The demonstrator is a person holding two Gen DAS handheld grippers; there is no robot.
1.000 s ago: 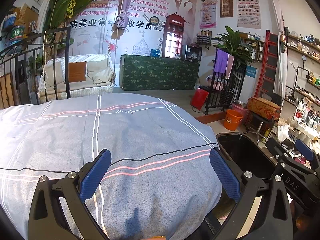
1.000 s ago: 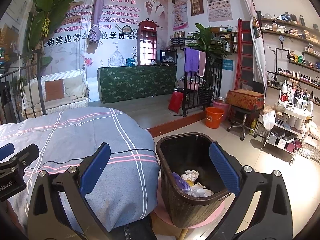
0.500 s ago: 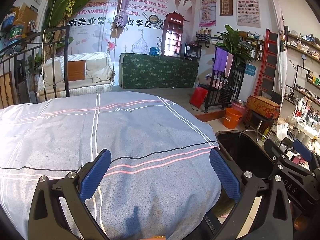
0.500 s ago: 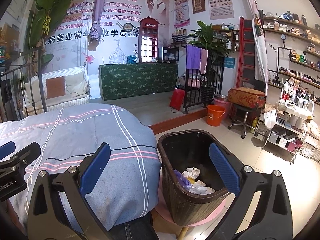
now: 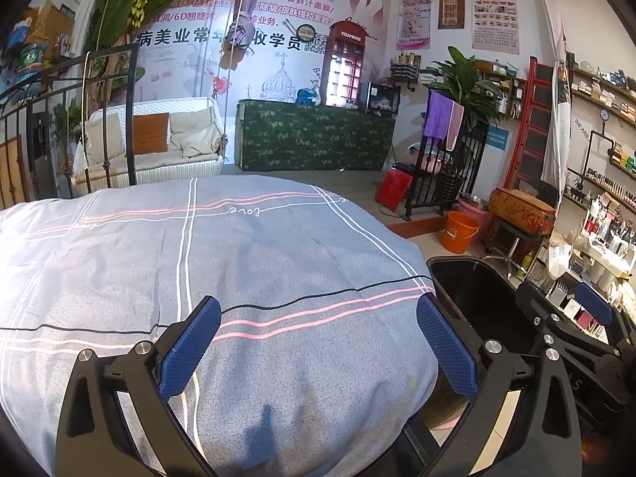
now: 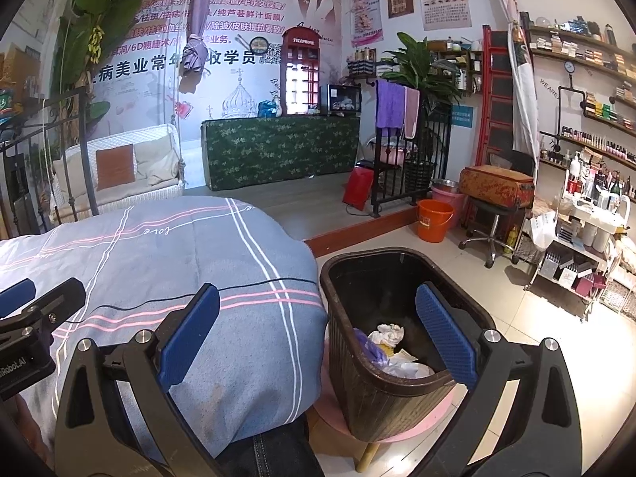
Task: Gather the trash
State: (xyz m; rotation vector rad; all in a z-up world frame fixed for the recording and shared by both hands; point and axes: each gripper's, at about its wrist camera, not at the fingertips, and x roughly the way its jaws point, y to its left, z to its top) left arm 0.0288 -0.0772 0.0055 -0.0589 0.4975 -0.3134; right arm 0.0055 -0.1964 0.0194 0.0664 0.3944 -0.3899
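A bed with a grey striped cover (image 5: 222, 278) fills the lower left. Behind it, a white swing seat (image 5: 159, 147) at left, a green-draped counter (image 5: 314, 135) at centre. Posters (image 6: 254, 20) cover the back wall; shelves (image 6: 588, 79) line the right, over pale floor tiles (image 6: 556, 334).

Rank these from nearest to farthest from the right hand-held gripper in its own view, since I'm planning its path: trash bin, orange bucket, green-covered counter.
1. Trash bin: just under the right hand-held gripper, right of the bed.
2. Orange bucket: on the floor beyond the bin.
3. Green-covered counter: against the back wall.
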